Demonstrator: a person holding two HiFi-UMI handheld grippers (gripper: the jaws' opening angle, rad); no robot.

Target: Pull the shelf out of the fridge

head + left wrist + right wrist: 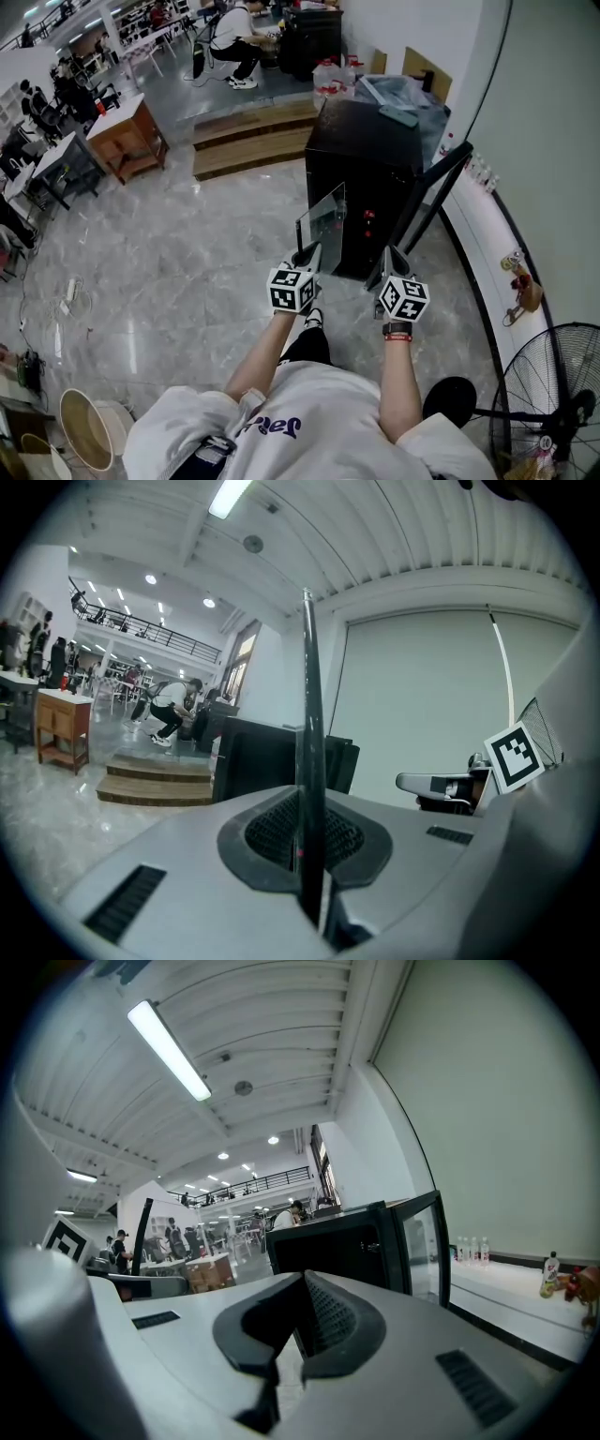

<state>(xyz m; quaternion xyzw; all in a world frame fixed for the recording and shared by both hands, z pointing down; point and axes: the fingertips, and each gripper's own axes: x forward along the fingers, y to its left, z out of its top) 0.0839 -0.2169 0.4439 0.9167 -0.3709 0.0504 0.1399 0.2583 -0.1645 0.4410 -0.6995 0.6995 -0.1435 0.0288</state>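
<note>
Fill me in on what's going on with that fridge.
A person stands at a small black fridge whose door is open, a gripper in each hand. The left gripper is clamped on the edge of a glass shelf, held on edge in front of the fridge and apparently already out of it. The right gripper is shut and empty beside it.

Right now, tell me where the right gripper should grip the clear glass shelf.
Probably the near edge of the clear glass shelf, above where the left gripper is shut on it. The pane stands upright, thin edge toward the person, so come from the person's side, jaws straddling that edge.
</note>
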